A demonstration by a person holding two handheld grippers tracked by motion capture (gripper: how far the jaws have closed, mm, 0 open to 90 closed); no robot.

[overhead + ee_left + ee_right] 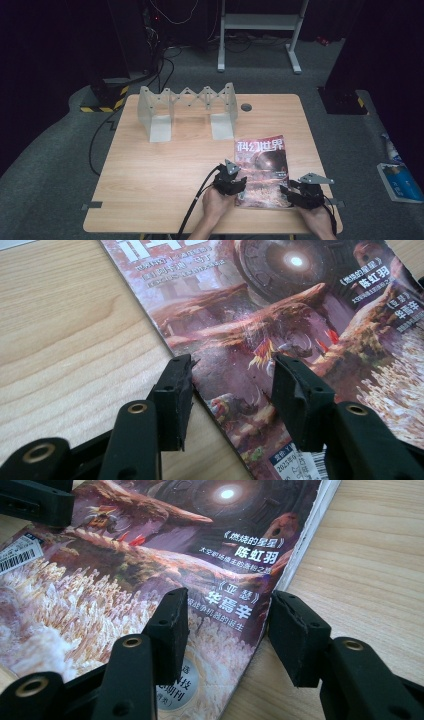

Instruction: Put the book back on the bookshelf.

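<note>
On table [165,165], magazine [262,167] flat; left claw [232,385], right claw [227,625] apart, straddling edges.

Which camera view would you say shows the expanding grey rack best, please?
The high view: the grey rack stands whole at the table's far side. The gripper views look along their jaws at the magazine instead.

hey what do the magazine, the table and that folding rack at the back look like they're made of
The colourful magazine: glossy printed paper, going by the sheen on its cover and the thin stacked page edges in the right gripper view. The light rectangular table: wood or wood-look laminate, showing a pale grain with a matte finish. The pale grey accordion rack: probably plastic or painted metal; too far off to tell.
</note>
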